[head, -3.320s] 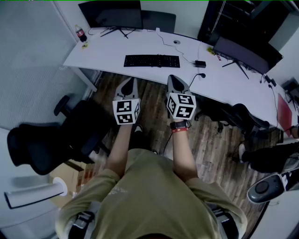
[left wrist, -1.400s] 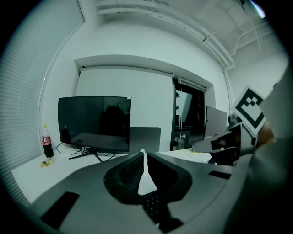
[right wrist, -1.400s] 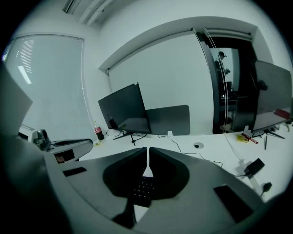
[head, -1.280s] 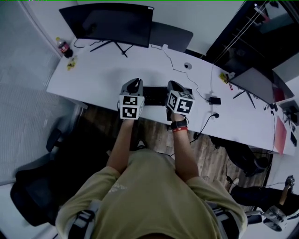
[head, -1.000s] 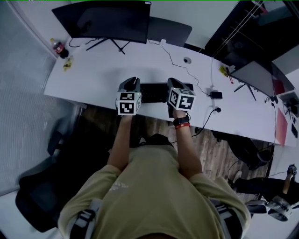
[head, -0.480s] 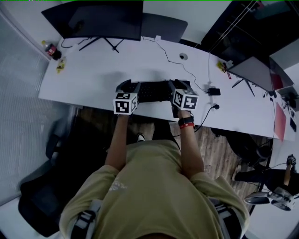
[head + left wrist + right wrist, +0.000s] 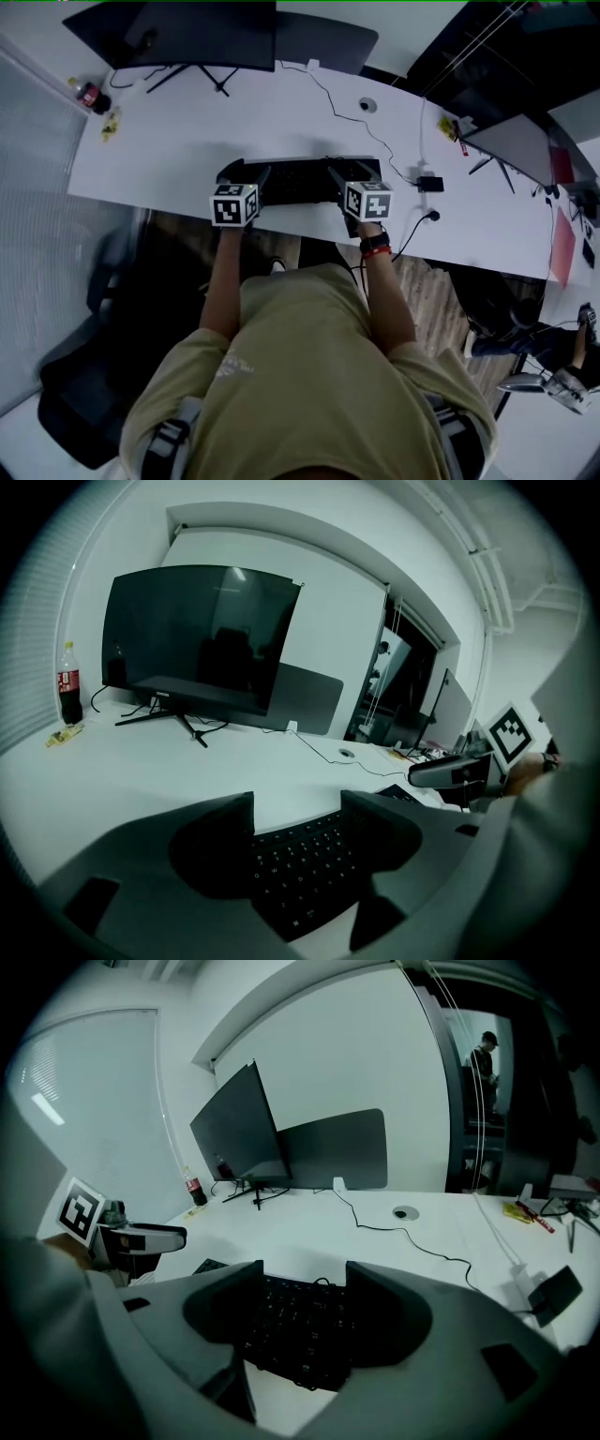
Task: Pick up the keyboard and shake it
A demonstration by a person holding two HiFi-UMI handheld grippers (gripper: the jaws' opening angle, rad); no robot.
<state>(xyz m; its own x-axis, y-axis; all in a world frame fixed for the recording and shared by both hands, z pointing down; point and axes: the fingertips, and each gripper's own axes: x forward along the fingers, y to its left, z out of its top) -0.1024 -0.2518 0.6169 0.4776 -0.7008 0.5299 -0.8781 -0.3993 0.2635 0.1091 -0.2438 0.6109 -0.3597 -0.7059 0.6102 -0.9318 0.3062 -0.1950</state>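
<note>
Keyboard [image 7: 298, 181] lies flat on the desk [image 7: 187, 131], each end just ahead between the newly opened, empty jaws of my left gripper [image 7: 246, 176] and right gripper [image 7: 352, 173], set for a level lift.

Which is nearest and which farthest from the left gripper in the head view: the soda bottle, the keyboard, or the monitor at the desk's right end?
From the left gripper, whose fingers have just been opening:
1. The keyboard: its left end shows in the gap between the fingers, not gripped.
2. The soda bottle: far left corner of the desk.
3. The right-end monitor: far off to the right.
</note>
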